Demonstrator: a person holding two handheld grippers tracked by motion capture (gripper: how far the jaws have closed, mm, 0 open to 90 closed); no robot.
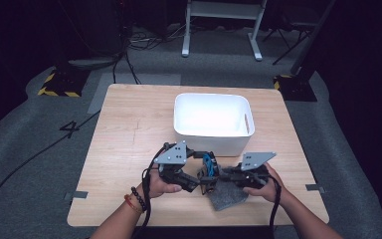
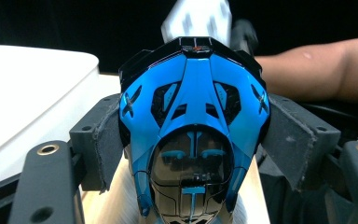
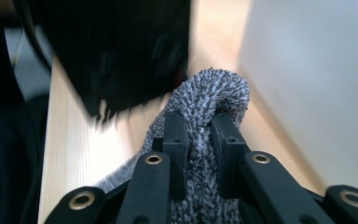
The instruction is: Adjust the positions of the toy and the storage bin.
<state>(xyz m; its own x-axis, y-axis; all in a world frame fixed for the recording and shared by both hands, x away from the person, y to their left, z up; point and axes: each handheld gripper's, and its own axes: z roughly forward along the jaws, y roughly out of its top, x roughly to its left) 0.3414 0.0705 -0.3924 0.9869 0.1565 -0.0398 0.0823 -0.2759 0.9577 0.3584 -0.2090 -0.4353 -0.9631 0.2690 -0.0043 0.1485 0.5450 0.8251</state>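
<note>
- No brand, label or writing can be read on anything here.
- The white bin stands toward the table's far edge, a little right of the middle — what shows of its inside looks bare.
- Your left gripper is clamped on the blue and black toy car; in the left gripper view the padded jaws press its two flanks, well apart because the body is wide.
- In that view the car's long axis runs along the jaws, the glossy dark end nearest the camera and the other end pointing away toward your right forearm.
- In the high view the car sits between the two grippers, near the table's front edge and just before the bin's front wall.
- Your right gripper is pinched on the grey cloth; the jaws stand close together with a fold bulging up between them.
- The cloth trails down onto the table near the front edge, touching the car's side.
</note>
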